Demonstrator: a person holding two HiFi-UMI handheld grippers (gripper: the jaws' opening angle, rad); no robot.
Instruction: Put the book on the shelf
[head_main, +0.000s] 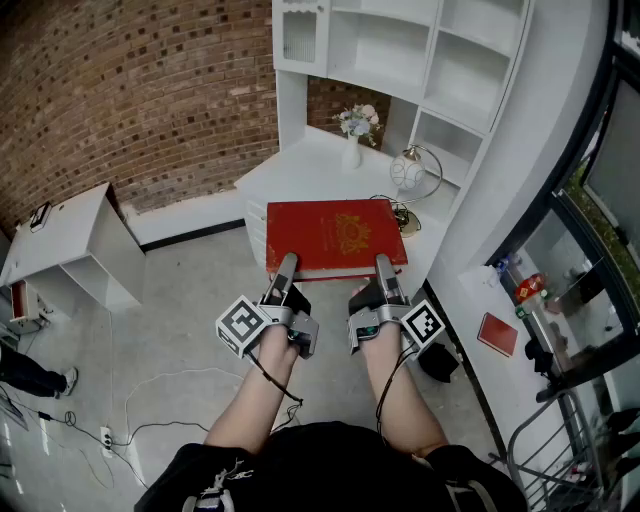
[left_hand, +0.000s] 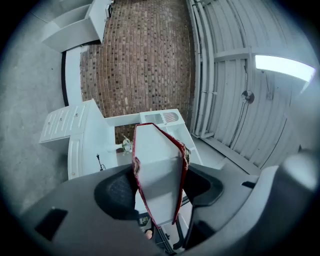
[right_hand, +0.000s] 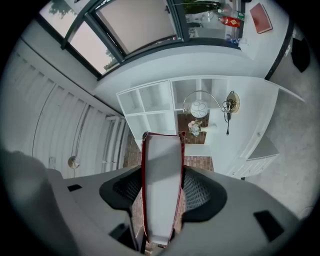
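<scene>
A large red book (head_main: 335, 238) with a gold emblem is held flat in the air, in front of the white desk (head_main: 290, 170). My left gripper (head_main: 286, 264) is shut on its near edge at the left, and my right gripper (head_main: 384, 266) is shut on the same edge at the right. In the left gripper view the book's white page edge (left_hand: 159, 170) stands between the pads of the left gripper (left_hand: 159, 189). The right gripper view likewise shows the page edge (right_hand: 161, 180) pressed between the pads of the right gripper (right_hand: 161, 194). The white shelf unit (head_main: 400, 50) rises behind the desk, its compartments empty.
A vase of flowers (head_main: 355, 128) and a round lamp (head_main: 411, 172) with its cable stand on the desk. A low white cabinet (head_main: 70, 245) sits on the floor at the left. Cables (head_main: 150, 400) trail over the floor. A small red book (head_main: 497, 333) lies by the window at the right.
</scene>
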